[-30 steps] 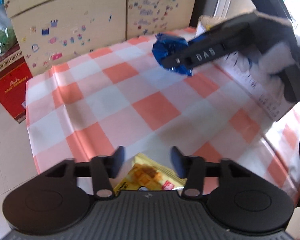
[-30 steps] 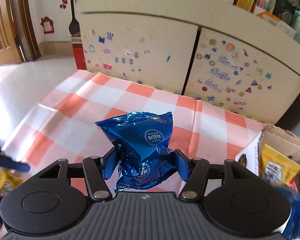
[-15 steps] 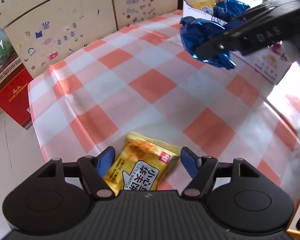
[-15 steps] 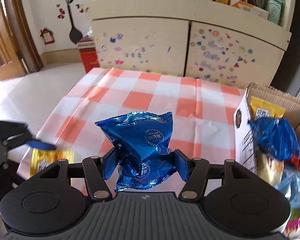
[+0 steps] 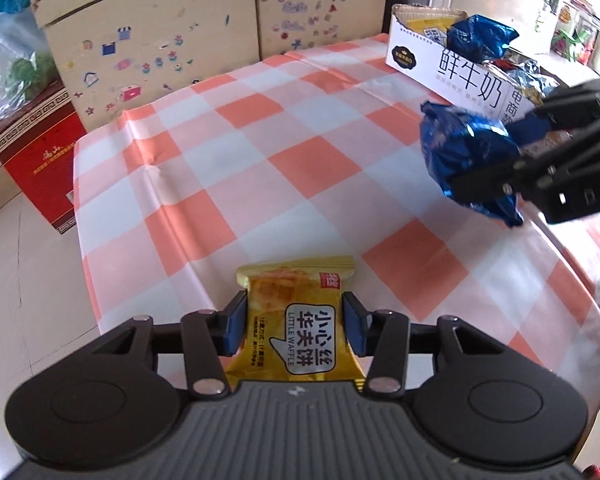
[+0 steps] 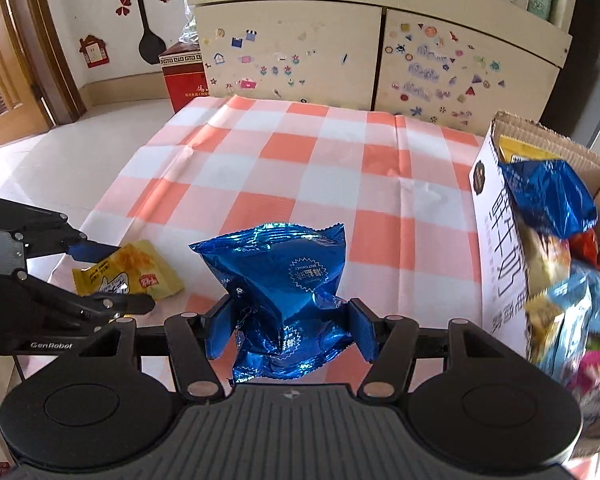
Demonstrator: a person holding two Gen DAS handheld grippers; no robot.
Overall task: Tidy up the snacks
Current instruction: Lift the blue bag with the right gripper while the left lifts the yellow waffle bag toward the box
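Observation:
My left gripper [image 5: 294,326] is shut on a yellow Little Waffle packet [image 5: 298,320] at the near left corner of the orange-and-white checked tablecloth [image 5: 260,152]; the packet also shows in the right wrist view [image 6: 128,274], pinched by the left gripper [image 6: 112,276]. My right gripper [image 6: 290,328] is shut on a crumpled blue foil packet [image 6: 284,276] and holds it above the table; in the left wrist view this packet [image 5: 468,156] hangs in front of the box. A white cardboard box [image 5: 452,68] with several snack packets stands at the table's right side, also in the right wrist view [image 6: 500,248].
A cream cabinet with stickers [image 6: 380,48] stands behind the table. A red box [image 5: 36,156] sits on the floor to the left. The table's left edge [image 5: 80,216] drops to the tiled floor.
My left gripper has moved onto the yellow packet and shut on it. My right gripper has carried the blue packet back towards the near side, beside the box.

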